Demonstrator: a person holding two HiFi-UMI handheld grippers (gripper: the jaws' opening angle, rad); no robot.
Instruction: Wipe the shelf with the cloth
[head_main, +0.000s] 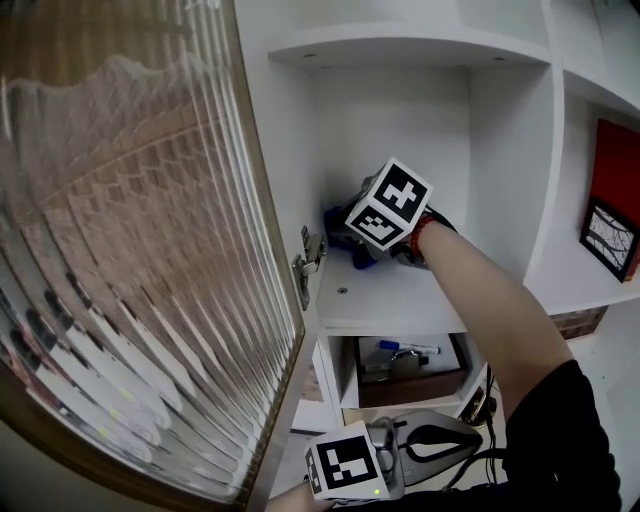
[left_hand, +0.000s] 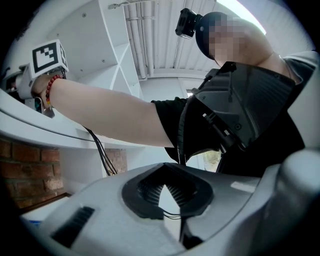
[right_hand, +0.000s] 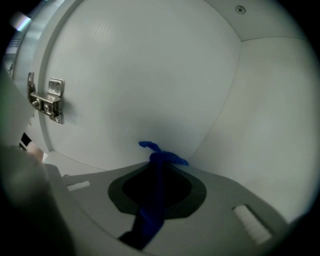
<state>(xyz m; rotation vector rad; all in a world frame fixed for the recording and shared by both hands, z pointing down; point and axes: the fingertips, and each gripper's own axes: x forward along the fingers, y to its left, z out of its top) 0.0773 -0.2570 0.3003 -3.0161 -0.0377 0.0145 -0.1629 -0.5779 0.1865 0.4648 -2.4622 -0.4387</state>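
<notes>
Right gripper is inside the white cupboard bay, jaws clamped tight on the blue cloth. The cloth runs as a strip back between the jaws, and a small bunch of it pokes out past the tips. It points at the far left corner, where the left wall meets the back wall. From my head camera the cloth sits under the gripper's marker cube, low over the shelf, on its left half. I can't tell whether it actually presses on the board.

My right forearm reaches in from the near right, with a red bead bracelet at the wrist.

Left gripper hangs low and near, below the shelf, turned back toward me. Its jaws are closed at the tips with nothing between them.

On the left the ribbed glass door stands swung open toward me and fills that whole side. Its metal hinge sits on the left wall, just beside the cloth.

In the bay below there is a brown box with a blue-capped pen above it. In the bay to the right, a red panel and a small framed picture lean on the wall, well apart from the cloth.
</notes>
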